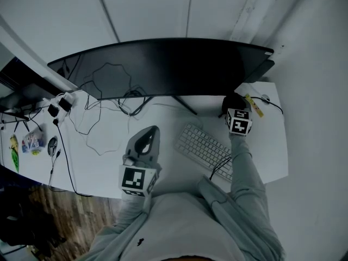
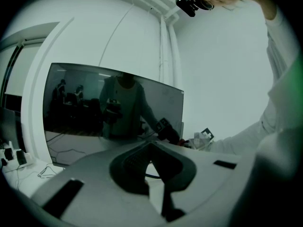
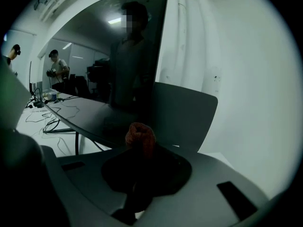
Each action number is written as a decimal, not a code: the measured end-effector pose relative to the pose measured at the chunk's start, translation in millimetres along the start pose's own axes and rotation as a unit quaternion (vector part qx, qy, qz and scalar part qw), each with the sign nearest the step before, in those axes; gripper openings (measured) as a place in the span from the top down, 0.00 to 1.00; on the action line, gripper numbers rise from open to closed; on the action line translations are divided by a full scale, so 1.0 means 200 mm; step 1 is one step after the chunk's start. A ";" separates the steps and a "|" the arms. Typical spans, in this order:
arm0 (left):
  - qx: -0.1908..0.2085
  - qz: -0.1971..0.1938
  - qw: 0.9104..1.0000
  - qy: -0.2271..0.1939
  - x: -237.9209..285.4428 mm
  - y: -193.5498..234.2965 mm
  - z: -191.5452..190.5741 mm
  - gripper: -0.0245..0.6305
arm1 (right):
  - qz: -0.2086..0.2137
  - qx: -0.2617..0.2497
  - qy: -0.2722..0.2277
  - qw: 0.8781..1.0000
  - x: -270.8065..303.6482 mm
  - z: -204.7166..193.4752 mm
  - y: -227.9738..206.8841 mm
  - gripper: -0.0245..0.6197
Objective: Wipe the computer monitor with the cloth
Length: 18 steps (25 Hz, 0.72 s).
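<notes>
Here, pinching reddish cloth (image 3: 140, 135) in right tool (image 3: 139, 148) by monitor's (image 1: 163, 64) right end; holding left tool (image 2: 152, 148) closed, empty, over worktop (image 1: 103, 156).

White desk (image 1: 272, 145), pale walls (image 1: 152, 10), seemingly wooden floor (image 1: 49, 205) (dim light).

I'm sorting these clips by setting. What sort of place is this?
Probably an office or lab workroom: a wide curved monitor and keyboard sit on a white desk, with a power strip and loose cables on it.
</notes>
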<state>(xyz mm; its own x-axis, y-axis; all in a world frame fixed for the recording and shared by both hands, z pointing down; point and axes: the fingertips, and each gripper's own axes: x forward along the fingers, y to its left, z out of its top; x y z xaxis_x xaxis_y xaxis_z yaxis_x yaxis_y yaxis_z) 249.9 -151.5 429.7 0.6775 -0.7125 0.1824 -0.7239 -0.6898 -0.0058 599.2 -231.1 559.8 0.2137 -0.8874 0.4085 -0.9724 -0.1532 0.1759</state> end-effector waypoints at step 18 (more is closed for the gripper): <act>0.009 -0.020 0.999 -0.036 -0.12 -0.04 0.12 0.93 | -0.041 -0.012 -0.134 0.990 -0.31 0.60 -0.14 0.91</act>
<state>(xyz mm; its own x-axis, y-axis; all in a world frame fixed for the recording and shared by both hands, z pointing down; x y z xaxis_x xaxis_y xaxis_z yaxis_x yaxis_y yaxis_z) 243.3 -132.3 401.5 0.7137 -0.6914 0.1120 -0.6943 -0.7195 -0.0173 602.0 -224.3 422.5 0.2554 -0.9567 0.1396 -0.9497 -0.2211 0.2219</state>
